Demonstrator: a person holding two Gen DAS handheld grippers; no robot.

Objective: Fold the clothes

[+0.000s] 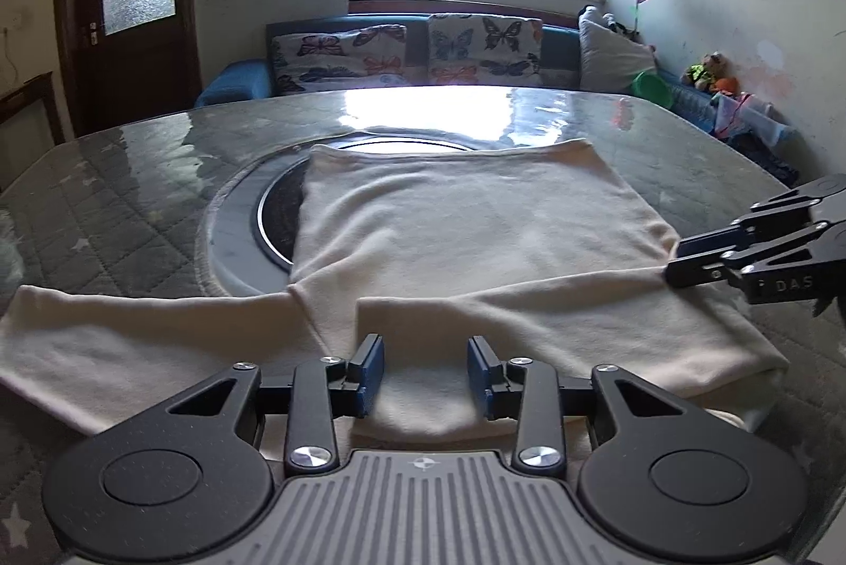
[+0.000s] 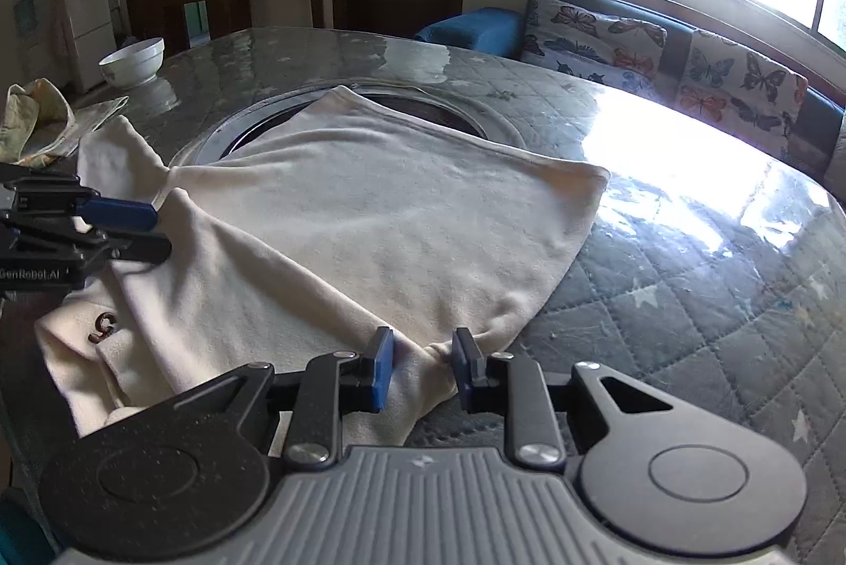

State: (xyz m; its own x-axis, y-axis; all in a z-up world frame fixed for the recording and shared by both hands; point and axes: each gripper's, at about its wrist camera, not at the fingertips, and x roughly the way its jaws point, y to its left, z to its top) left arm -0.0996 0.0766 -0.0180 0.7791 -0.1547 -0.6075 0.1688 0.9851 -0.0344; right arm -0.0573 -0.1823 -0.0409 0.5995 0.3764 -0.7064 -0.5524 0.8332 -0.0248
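A cream long-sleeved garment (image 1: 476, 216) (image 2: 370, 205) lies spread on the glass-topped table (image 1: 132, 216) (image 2: 687, 300), partly over a round inset (image 1: 238, 216) in its middle. One sleeve stretches to the left in the left wrist view. My left gripper (image 1: 425, 353) (image 2: 161, 229) is at the garment's near edge, and a hump of the cloth fills the gap between its blue pads. My right gripper (image 2: 423, 348) (image 1: 674, 261) is shut on a bunched corner at the garment's right side. A small brown mark (image 2: 103, 327) shows on the cloth near the left gripper.
A white bowl (image 2: 132, 60) and a crumpled patterned cloth (image 2: 31, 121) sit at the table's far left. A sofa with butterfly cushions (image 1: 402, 52) runs behind the table under the window. A green bowl (image 1: 653, 86) lies at the sofa's right end.
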